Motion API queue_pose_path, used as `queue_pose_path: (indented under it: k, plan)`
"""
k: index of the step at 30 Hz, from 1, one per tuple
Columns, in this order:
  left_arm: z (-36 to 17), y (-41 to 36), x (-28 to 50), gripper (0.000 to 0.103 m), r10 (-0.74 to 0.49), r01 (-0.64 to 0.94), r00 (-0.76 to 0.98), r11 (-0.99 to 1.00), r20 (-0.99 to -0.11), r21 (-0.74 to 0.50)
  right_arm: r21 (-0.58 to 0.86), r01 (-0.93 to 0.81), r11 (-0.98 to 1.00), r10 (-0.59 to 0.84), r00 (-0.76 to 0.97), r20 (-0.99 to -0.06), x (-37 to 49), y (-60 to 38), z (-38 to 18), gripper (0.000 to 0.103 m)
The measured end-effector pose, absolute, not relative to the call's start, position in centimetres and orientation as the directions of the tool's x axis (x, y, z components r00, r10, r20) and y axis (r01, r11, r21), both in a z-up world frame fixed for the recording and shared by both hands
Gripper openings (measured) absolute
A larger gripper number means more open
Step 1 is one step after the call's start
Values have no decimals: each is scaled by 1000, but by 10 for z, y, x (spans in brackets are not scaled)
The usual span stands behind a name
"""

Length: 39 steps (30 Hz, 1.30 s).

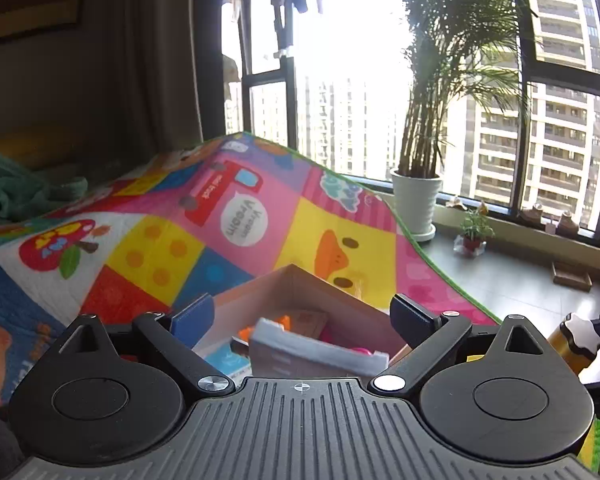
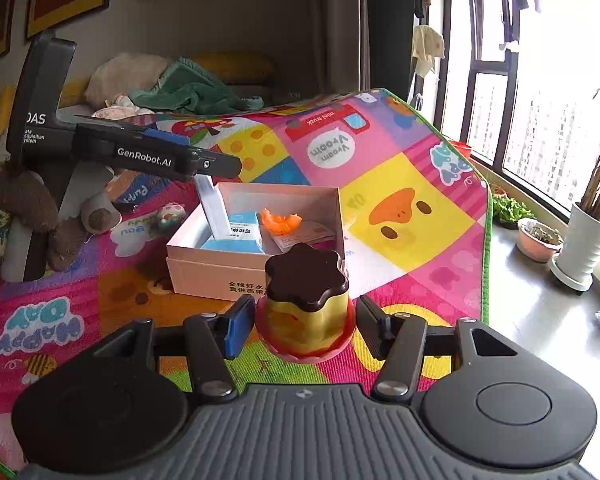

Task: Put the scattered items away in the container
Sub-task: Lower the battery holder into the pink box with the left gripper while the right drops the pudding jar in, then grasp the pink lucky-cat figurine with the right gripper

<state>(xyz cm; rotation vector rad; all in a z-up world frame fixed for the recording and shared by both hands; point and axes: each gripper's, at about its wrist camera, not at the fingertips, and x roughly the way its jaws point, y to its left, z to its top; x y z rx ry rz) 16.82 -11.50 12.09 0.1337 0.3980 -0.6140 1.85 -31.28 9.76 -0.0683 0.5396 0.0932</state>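
Left wrist view: the left gripper (image 1: 300, 316) stands with its jaws wide apart and nothing clamped, above the open cardboard box (image 1: 332, 292) at lower centre. A flat grey packet (image 1: 312, 354) leans inside it, blurred; apparently just let go there.

Right wrist view: the right gripper (image 2: 300, 322) is clamped on a pudding-shaped toy (image 2: 306, 304), brown top up, held clear of the play mat (image 2: 400, 168) just short of the box (image 2: 220, 276), likely so it can go in next. The left gripper (image 2: 156, 152) hangs over the box from the upper left.
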Motion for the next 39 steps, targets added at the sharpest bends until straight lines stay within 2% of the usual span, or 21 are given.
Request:
queue_pose_path:
  k: [4,11,16,17,18,19,26,30,34,36,39]
  plan:
    - [105,-80,168,102,-491,512,775,857,-398,-61,-42,-101,994,63,846,-529,35,-317,92,56]
    - [50,-23,122,103,-371,438,777,899,-509,13,-15,-119,993,90,823,-560,90,-311,92,56]
    - [39,4,104,103,-345,404,781,915,-521,1,-37,-127,991,87,837,-540,152,-294,113,56]
    - [39,9,103,103,-341,394,784,919,-518,-8,-47,-123,991,79,841,-536,165,-291,118,58]
    - [39,14,102,103,-333,381,790,924,-515,-14,-51,-112,992,68,844,-533,175,-288,121,68]
    - [38,18,102,103,-323,364,796,931,-511,-20,-51,-98,994,57,848,-528,185,-286,126,72]
    - [26,60,104,103,-253,215,816,967,-519,-133,-76,-162,984,104,862,-497,190,-246,150,74]
    - [21,74,105,103,-181,126,846,982,-502,-141,-74,-262,962,183,822,-539,201,-200,148,74]
    - [14,84,109,103,-200,109,834,973,-515,-201,45,-343,938,296,727,-619,239,-153,137,72]
    - [13,87,108,103,-208,107,835,970,-510,-219,51,-360,931,303,690,-658,261,-127,124,70]
    - [12,83,107,103,-204,110,835,972,-510,-208,-16,-377,926,252,648,-718,291,-83,92,70]
